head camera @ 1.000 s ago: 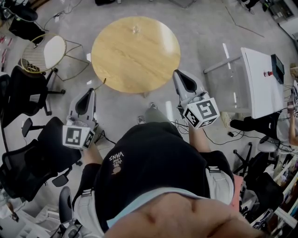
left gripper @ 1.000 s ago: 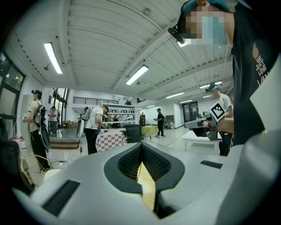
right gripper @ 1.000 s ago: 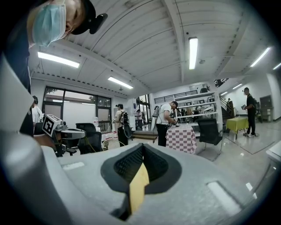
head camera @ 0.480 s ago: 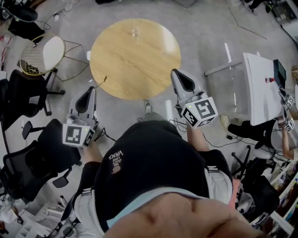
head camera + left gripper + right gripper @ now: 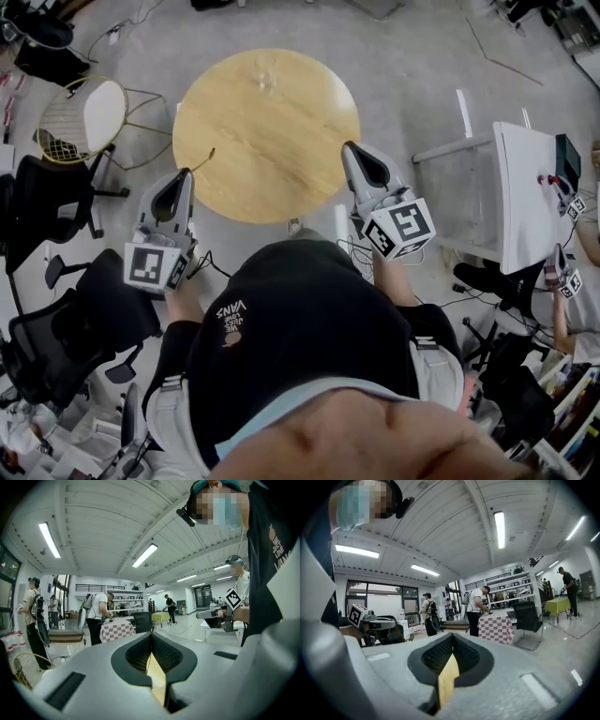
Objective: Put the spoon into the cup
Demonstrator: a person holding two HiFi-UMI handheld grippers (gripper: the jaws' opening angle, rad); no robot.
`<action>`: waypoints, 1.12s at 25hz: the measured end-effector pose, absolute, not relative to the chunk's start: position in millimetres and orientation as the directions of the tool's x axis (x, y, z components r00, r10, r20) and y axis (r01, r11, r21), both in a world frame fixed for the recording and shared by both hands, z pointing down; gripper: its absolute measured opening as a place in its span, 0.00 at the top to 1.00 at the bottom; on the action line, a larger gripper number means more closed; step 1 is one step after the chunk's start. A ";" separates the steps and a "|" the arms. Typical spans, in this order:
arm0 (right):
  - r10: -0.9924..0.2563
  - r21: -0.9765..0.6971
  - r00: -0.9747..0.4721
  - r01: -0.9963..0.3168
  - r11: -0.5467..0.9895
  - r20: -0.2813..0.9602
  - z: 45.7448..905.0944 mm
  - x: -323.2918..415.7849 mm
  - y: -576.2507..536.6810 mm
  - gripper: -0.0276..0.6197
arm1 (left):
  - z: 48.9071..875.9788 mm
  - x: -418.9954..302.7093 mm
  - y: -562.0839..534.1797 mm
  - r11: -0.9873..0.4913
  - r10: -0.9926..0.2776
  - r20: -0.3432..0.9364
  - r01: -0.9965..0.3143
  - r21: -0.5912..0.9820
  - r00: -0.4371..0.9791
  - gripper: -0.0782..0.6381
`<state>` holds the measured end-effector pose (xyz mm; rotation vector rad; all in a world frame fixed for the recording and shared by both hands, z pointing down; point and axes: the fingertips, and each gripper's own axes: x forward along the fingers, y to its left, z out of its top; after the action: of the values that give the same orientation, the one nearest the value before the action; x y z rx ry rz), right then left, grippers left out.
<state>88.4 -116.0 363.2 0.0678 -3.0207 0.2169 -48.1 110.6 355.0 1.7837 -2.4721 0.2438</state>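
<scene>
The head view shows a round wooden table (image 5: 272, 141). A small clear glass cup (image 5: 266, 77) stands near its far edge. A thin spoon (image 5: 203, 158) lies at the table's left rim. My left gripper (image 5: 178, 177) hovers just near-left of the spoon, jaws shut with nothing in them. My right gripper (image 5: 357, 152) is at the table's right rim, also shut and empty. In the left gripper view the left gripper (image 5: 151, 638) points out across the room, pads pressed together. The right gripper (image 5: 451, 640) does the same in its own view. Neither gripper view shows the cup or spoon.
A white wire-frame stool (image 5: 89, 112) stands left of the table. Black office chairs (image 5: 56, 197) crowd the left side. A white desk (image 5: 530, 187) is at the right. Cables (image 5: 450, 281) lie on the grey floor. Other people work at a checkered table (image 5: 115, 627) far off.
The table has come nearer in the head view. Both gripper tips now reach its left and right rims. The jaws stayed shut.
</scene>
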 end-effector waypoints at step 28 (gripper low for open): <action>-0.276 -0.182 -0.948 -0.303 0.936 0.160 378.3 2.1 -111.7 0.96 | 355.6 -176.5 46.9 -0.009 -0.976 0.218 -0.998 -0.065 -0.005 0.88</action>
<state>2.1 -111.7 378.3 0.4449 -2.9602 0.3089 -176.5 46.9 355.6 2.1359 -2.1313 0.3067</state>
